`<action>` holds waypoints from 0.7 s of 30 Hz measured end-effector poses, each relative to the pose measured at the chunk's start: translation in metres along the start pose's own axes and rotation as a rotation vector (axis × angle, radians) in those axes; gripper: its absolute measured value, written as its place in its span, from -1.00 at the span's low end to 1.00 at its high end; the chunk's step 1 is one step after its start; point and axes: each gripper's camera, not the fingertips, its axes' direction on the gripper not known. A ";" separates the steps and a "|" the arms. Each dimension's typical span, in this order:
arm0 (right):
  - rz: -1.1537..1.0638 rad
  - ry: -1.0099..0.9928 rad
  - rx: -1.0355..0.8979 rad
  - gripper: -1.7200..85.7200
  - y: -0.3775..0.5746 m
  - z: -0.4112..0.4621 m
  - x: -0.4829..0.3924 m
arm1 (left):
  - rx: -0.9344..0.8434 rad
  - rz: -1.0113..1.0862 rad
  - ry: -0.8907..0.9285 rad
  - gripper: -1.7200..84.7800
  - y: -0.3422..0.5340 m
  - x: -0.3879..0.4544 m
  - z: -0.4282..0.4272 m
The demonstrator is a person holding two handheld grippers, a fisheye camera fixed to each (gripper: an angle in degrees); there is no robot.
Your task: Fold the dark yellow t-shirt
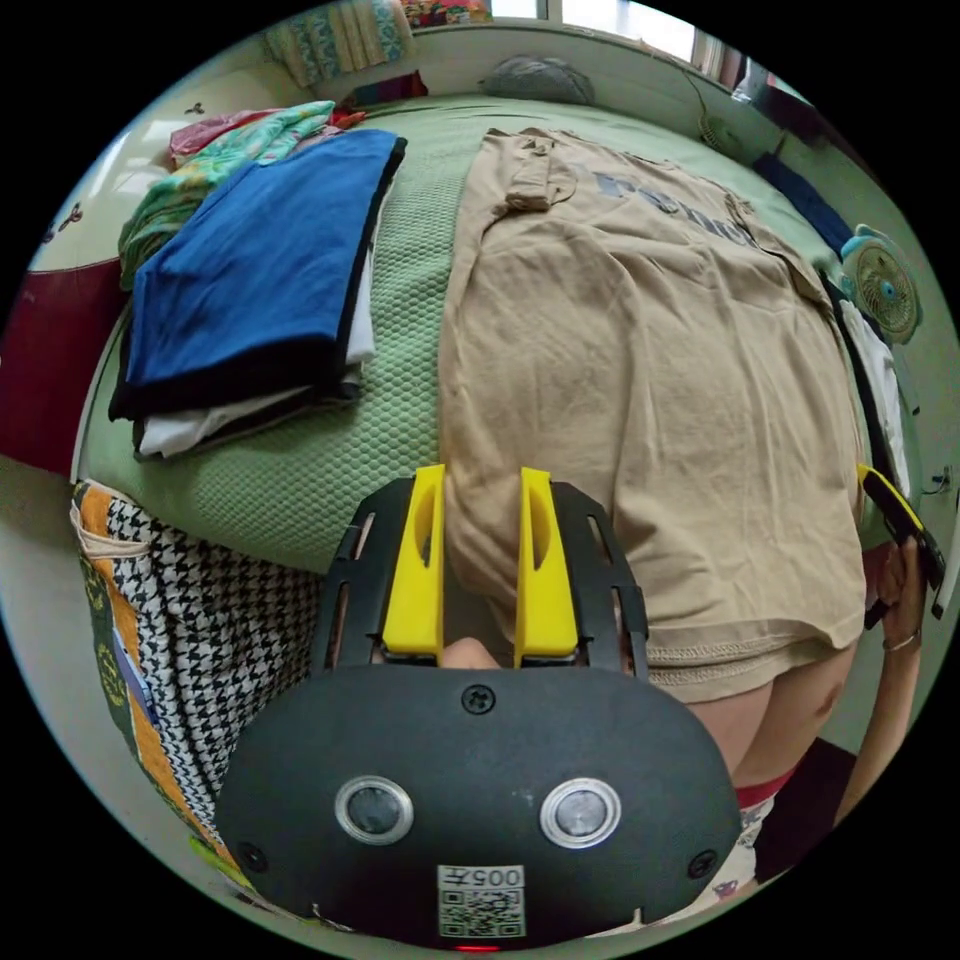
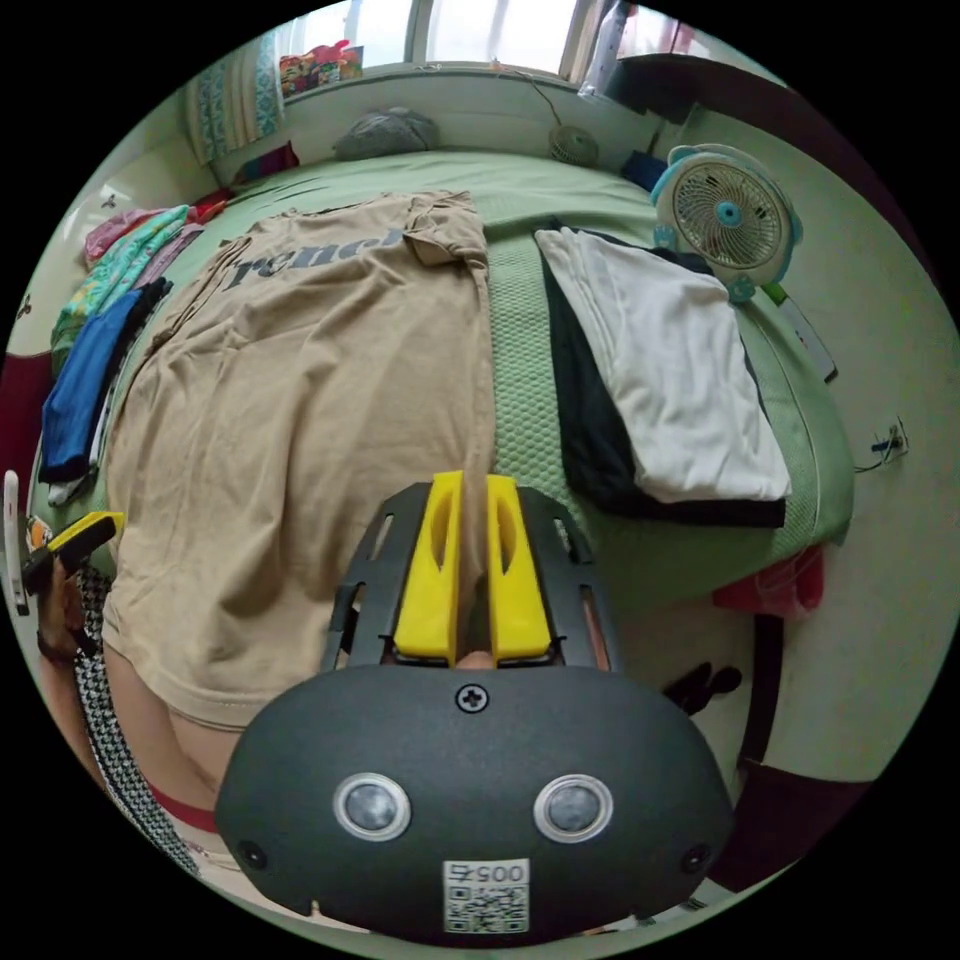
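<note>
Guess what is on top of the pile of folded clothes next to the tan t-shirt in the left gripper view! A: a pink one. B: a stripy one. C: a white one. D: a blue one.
D: a blue garment lies on top of the pile, beside the tan t-shirt on the green bed.

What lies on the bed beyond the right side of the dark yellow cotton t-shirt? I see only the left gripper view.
Observer: A folded white garment on a black one, apart from the dark yellow cotton t-shirt; a strip of green bed cover lies between.
Operator: How are the right gripper's fingers?
Observer: The right gripper is at the shirt's lower right edge, fingers nearly together; whether they pinch cloth, I cannot tell.
Operator: Anything below that corner?
Observer: A red cloth at the bed's edge.
</note>
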 end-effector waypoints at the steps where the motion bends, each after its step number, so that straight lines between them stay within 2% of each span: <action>1: -0.033 0.017 0.017 -0.97 0.002 -0.002 -0.003 | -0.001 0.015 0.017 -0.76 -0.001 -0.001 -0.003; 4: -0.044 0.035 0.050 -0.99 0.001 -0.009 0.000 | 0.064 0.002 0.037 -0.91 -0.001 -0.011 -0.019; 9: 0.013 0.031 0.112 -0.99 -0.027 -0.024 0.019 | 0.193 0.000 0.028 -0.94 -0.020 -0.030 -0.047; 14: 0.057 0.044 0.149 -0.99 -0.073 -0.020 0.032 | 0.240 -0.027 -0.003 -0.92 -0.053 -0.045 -0.054; 16: 0.074 0.021 0.122 -0.99 -0.085 -0.011 0.038 | 0.190 -0.081 0.050 -0.88 -0.065 -0.055 -0.048; 21: 0.136 -0.075 0.110 -0.89 -0.072 -0.017 0.061 | 0.184 -0.032 0.148 -0.77 -0.048 -0.062 -0.053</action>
